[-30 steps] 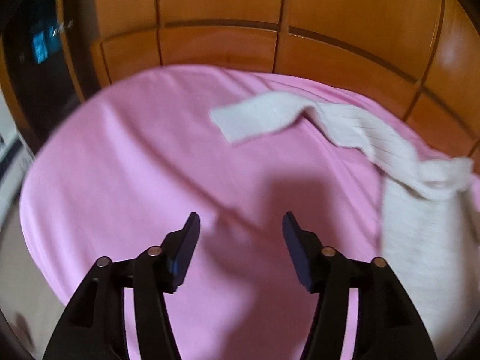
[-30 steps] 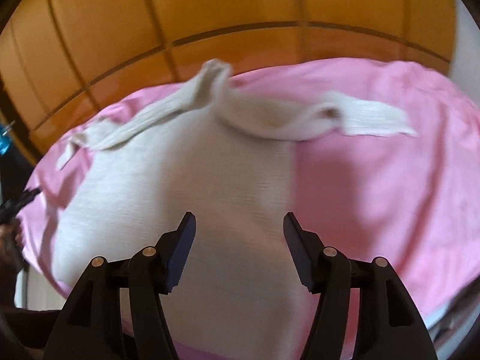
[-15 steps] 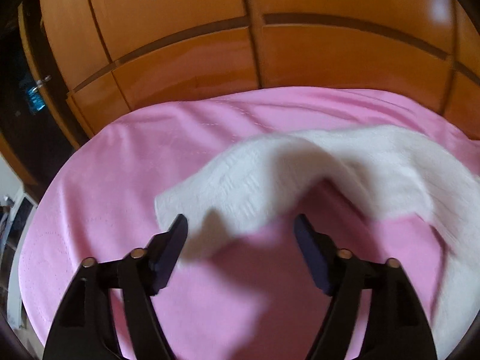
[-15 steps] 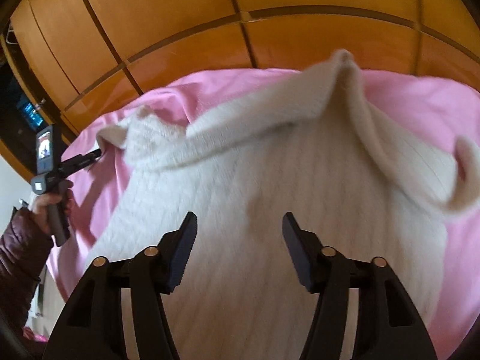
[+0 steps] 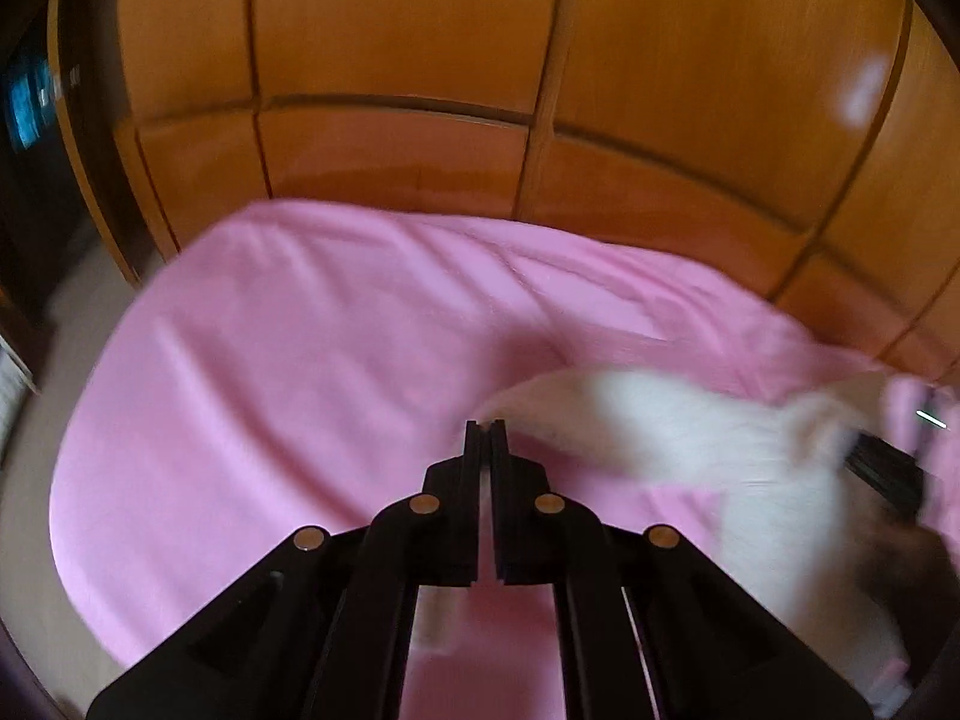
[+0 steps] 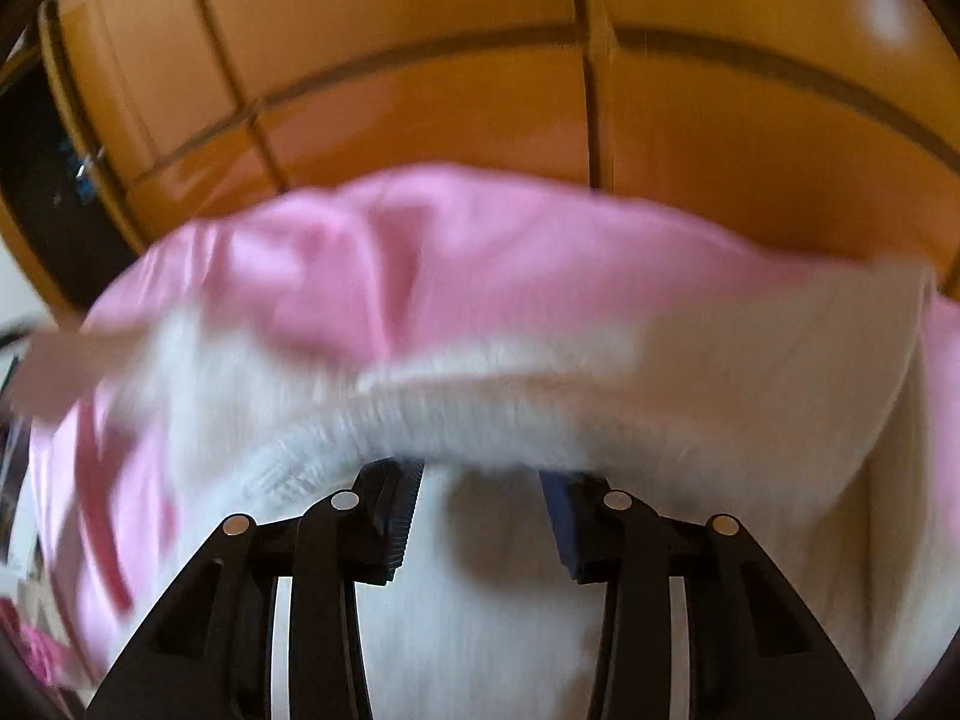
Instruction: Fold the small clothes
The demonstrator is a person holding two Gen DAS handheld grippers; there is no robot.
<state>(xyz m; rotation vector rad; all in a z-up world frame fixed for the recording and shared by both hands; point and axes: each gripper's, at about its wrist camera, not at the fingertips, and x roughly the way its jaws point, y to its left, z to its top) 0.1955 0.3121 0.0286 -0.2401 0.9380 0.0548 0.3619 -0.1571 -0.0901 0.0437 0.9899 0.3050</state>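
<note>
Left gripper: jaws pressed together, apparently pinching cuff end of sweater sleeve; blur hides actual contact. Right gripper: jaws wide apart, nothing held, knit ridge draped across tips. White knit sweater lies on pink sheet, body under right gripper, sleeve trailing toward left. Judgement: light, soft, floppy, stretchy knit, likely to sag and slide on sheet; best grip at cuff, hem or shoulder seam. Beyond: wooden wardrobe doors.

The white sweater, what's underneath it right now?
A pink sheet shows all around the white sweater and runs under it. Whatever lies beneath the knit itself is covered. A fold of sweater also hides the open right gripper's fingertips.
</note>
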